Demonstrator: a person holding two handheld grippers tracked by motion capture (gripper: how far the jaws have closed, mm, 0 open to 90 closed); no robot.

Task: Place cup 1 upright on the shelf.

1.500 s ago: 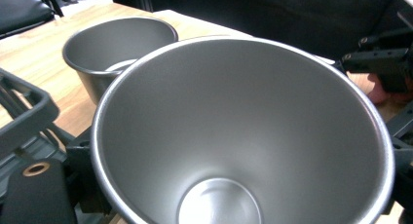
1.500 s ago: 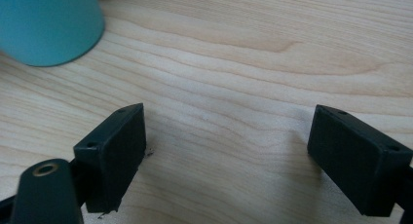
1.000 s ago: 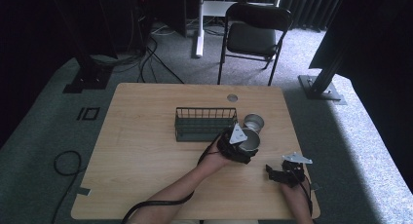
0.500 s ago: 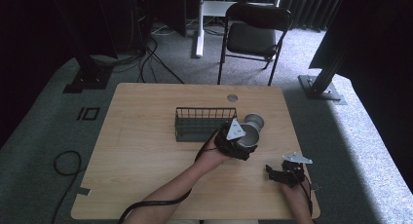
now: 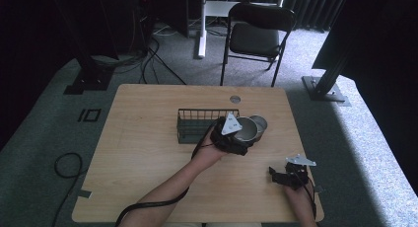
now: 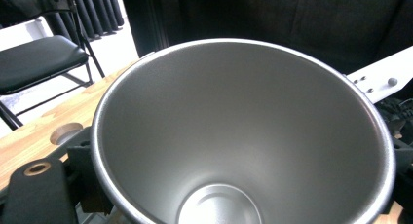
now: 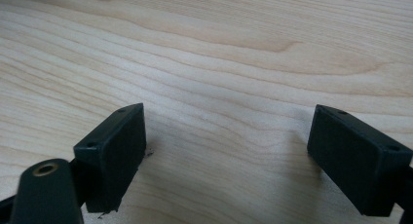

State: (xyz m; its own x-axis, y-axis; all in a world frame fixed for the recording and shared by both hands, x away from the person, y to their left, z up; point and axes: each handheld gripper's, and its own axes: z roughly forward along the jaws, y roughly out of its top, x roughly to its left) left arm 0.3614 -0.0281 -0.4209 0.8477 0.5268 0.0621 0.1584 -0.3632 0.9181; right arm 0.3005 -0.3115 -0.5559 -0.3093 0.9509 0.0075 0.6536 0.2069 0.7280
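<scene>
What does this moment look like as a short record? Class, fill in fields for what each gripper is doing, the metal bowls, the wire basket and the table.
left gripper: shut on metal bowl, tilted so the camera looks into it
second bowl: just behind the held one, right of the basket
wire basket: on the table, mid-table, left of the bowls
right gripper: open, jaws wide over bare wood, holding nothing
table: light wood

A steel cup [image 6: 243, 131] sits between the left gripper [image 6: 238, 185]'s black jaws, its open mouth facing the camera. Beyond it lie the wooden surface [image 6: 29, 136] and a black chair [image 6: 39, 58].
</scene>
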